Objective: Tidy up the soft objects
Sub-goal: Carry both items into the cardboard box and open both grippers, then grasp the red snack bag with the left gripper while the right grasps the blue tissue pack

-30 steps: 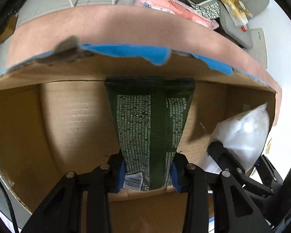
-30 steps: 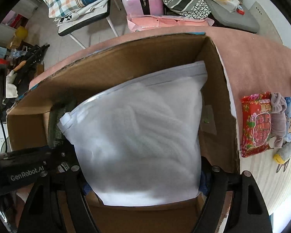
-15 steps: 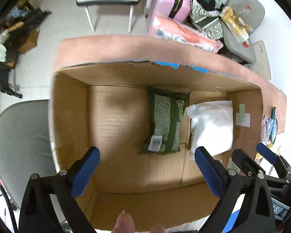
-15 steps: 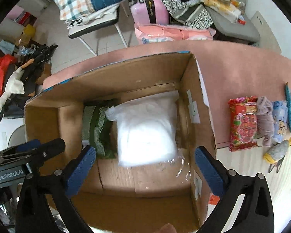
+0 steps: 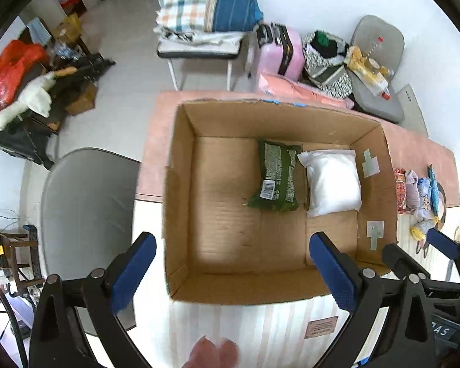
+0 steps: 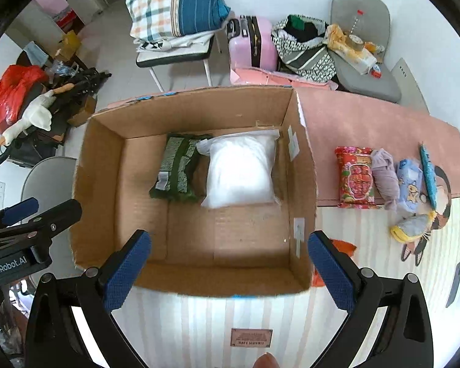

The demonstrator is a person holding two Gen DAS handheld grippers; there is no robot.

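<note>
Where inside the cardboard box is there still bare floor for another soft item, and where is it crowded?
The cardboard box has bare floor along its left wall, beside the green packet, and across the near strip in front of the green packet and the white bag. The far right corner is filled: the two lie side by side there. Outside, the red packet and small soft items crowd the tabletop to the box's right.

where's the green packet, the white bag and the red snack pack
green packet [image 5: 276, 178], left wrist view, middle of its printed back
white bag [image 6: 240, 171], right wrist view, centre of its puffy face
red snack pack [image 6: 355, 178], right wrist view, middle of its front
</note>
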